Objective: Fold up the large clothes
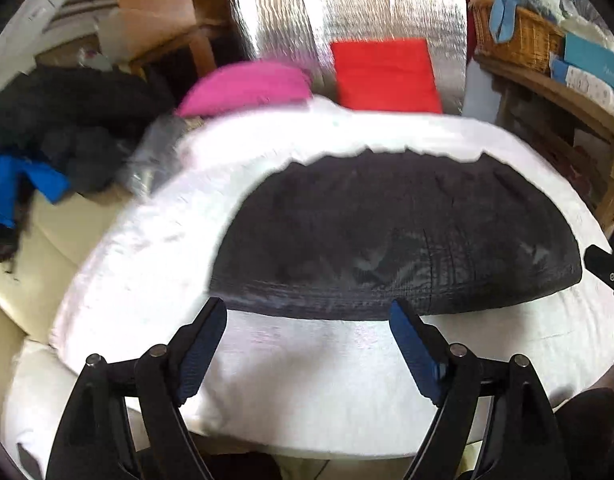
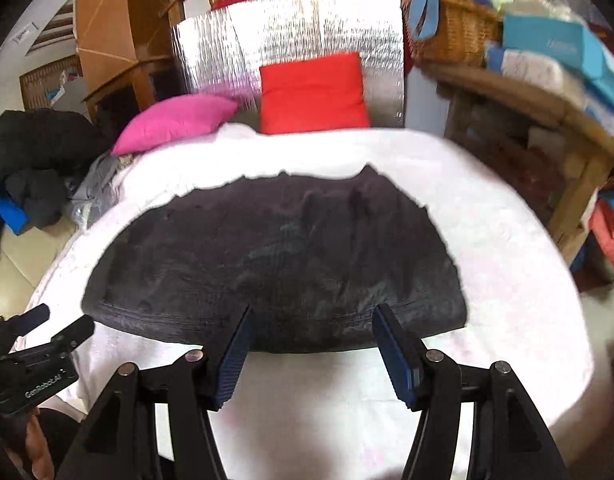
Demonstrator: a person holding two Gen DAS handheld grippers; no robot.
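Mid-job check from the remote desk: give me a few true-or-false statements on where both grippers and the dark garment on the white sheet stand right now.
1. The left gripper is open and holds nothing. True.
2. The right gripper is shut on the dark grey quilted garment. False: its jaws stand apart at the garment's near edge, with no cloth pinched between them.
3. The garment lies spread on the white sheet. True.
4. The pink cushion rests on top of the garment. False: it lies beyond the sheet's far left corner, beside the red cushion.
5. The wicker basket sits on the sheet. False: it stands on the wooden shelf to the right.
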